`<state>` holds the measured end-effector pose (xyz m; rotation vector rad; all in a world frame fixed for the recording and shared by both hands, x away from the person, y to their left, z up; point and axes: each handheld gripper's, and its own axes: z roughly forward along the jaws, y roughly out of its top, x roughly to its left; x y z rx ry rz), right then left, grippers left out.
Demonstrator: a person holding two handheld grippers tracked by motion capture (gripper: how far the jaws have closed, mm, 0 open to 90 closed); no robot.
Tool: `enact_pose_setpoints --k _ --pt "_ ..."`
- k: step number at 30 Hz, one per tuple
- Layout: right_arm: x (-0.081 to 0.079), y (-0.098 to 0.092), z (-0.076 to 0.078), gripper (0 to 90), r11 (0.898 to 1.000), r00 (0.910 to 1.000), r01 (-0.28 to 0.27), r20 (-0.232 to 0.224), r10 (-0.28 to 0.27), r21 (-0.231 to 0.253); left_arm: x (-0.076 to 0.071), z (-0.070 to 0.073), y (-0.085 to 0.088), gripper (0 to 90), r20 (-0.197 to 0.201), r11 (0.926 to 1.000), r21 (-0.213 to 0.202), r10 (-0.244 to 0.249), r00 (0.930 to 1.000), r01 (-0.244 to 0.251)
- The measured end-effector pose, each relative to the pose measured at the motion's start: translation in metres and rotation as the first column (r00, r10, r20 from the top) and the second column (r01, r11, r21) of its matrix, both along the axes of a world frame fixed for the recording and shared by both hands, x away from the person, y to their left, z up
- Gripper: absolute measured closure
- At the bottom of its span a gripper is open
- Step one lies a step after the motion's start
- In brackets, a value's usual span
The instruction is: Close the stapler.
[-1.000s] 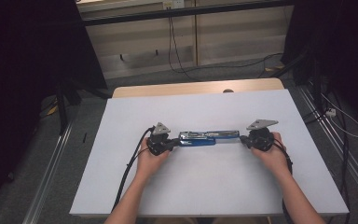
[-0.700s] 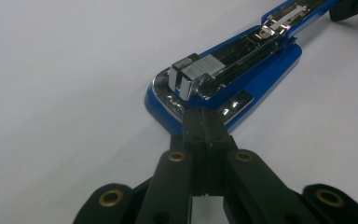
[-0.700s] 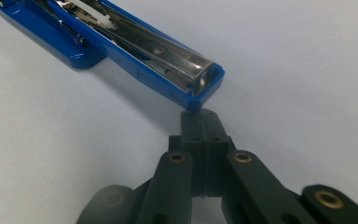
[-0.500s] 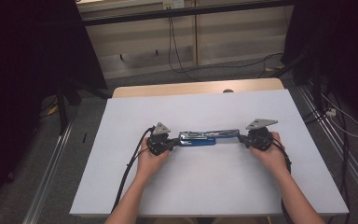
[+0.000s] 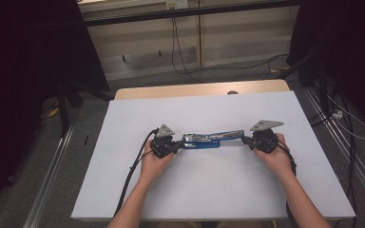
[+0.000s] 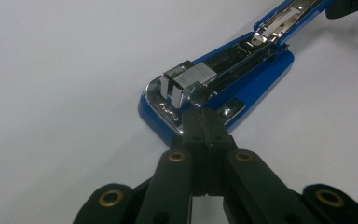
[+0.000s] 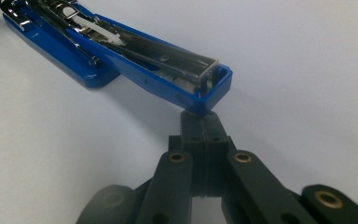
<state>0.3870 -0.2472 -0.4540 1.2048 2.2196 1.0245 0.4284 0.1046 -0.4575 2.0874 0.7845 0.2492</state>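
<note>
While we are looking down at the bench [image 5: 123,190], these are the things we are seeing:

Stapler: the blue stapler [image 5: 204,140] is lying flat near the middle of the bench, swung wide open in one long line, with its shiny metal track [image 6: 223,65] facing up.

Left hand-held gripper [image 5: 168,147]: we are keeping its jaws pressed together, with nothing between them. Its tip [image 6: 204,122] is touching the base end of the stapler.

Right hand-held gripper [image 5: 259,141]: we are keeping its jaws together too, with nothing held. Its tip [image 7: 199,123] is resting just under the far end of the blue top arm [image 7: 200,93].

Done: the stapler is already open, we are thinking.

Left to do: we are guessing the staples are going in next, or the top is getting folded shut. We are not seeing any loose staples on the bench.
</note>
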Motion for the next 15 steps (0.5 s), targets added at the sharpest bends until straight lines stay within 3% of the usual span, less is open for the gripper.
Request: enact_pose_setpoints --k 15 --pt "0.0026 0.0055 0.0005 90.0 1.000 0.9998 -0.017 0.007 0.017 0.019 0.0003 0.0000 -0.0005 90.0 0.003 1.0000 0.000 0.000 1.0000 0.000"
